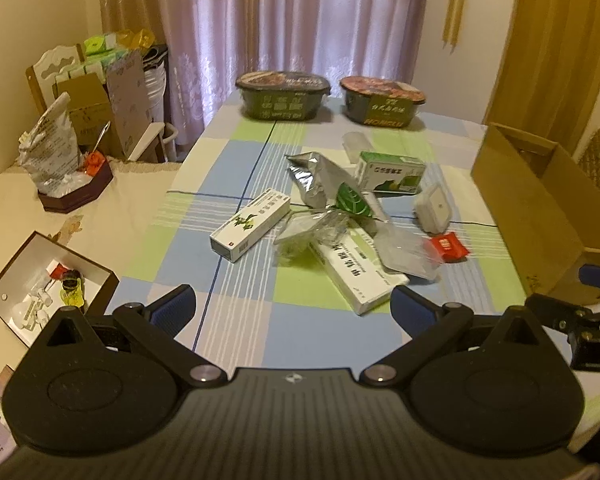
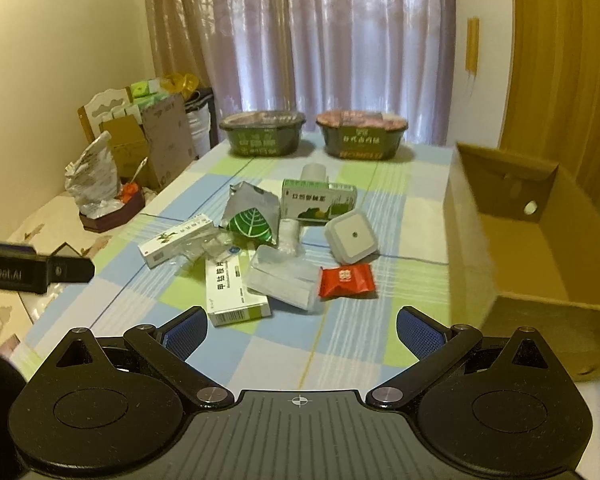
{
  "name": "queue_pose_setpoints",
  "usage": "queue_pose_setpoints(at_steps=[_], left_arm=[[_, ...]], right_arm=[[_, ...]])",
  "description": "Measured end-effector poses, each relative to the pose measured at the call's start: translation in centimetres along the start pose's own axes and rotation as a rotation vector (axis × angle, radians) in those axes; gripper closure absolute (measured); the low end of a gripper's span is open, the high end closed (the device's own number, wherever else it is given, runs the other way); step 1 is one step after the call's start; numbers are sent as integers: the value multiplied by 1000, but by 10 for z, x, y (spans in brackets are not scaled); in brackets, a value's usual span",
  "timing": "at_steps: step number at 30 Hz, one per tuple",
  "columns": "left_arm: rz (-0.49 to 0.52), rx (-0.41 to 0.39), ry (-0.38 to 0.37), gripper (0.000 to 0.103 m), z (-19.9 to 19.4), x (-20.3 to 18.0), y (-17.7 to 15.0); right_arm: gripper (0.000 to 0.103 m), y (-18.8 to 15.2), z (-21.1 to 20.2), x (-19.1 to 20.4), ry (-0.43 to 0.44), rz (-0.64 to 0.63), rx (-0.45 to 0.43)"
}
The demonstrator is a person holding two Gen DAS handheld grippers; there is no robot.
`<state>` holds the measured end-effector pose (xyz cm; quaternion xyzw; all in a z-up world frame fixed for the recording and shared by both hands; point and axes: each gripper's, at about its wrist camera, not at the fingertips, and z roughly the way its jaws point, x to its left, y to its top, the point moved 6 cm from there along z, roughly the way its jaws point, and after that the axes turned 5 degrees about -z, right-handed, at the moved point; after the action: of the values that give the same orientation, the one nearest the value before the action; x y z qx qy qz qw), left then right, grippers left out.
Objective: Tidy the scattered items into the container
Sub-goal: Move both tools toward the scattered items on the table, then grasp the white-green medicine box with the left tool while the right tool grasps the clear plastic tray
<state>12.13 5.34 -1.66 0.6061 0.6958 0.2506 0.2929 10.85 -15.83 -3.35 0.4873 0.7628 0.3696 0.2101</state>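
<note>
Above the worktop point(image 2: 260, 360) | our left claw point(image 1: 292, 304) and right claw point(image 2: 300, 326) gape wide, empty | red sachet point(image 2: 346, 280) lies beside cardboard box point(image 2: 540, 264) | nothing packed; we judge first grasp next.

White medicine boxes point(image 2: 236, 292), a red sachet point(image 2: 346, 280) and a silver foil pouch point(image 2: 252, 216) are scattered beside the open brown cardboard box point(image 2: 540, 248).

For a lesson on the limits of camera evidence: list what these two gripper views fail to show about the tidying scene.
- Brown cardboard box: right side cut off by the right wrist view's edge; the near wall hides part of its floor.
- Long white carton: upper end hidden under crumpled clear plastic in the left wrist view.
- Small white tub: mostly behind the green-and-white box.
- Package print: too blurred to read.
</note>
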Motion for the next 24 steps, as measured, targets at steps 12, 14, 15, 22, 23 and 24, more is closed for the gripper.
queue_pose_setpoints(at_steps=[12,14,15,22,23,24], left_arm=[[-154,55,65,1,68,24,16],[-156,57,72,1,77,22,18],[-159,62,77,1,82,21,18],[-162,111,39,1,112,11,12],[-167,112,34,1,115,11,12],[-172,111,31,1,117,11,12]], right_arm=[[0,17,111,-7,71,167,85],[0,18,124,-8,70,177,93],[0,18,129,-10,65,183,96],[0,14,156,-18,56,250,109],[0,13,159,-18,58,255,112],[0,11,162,-18,58,258,116]])
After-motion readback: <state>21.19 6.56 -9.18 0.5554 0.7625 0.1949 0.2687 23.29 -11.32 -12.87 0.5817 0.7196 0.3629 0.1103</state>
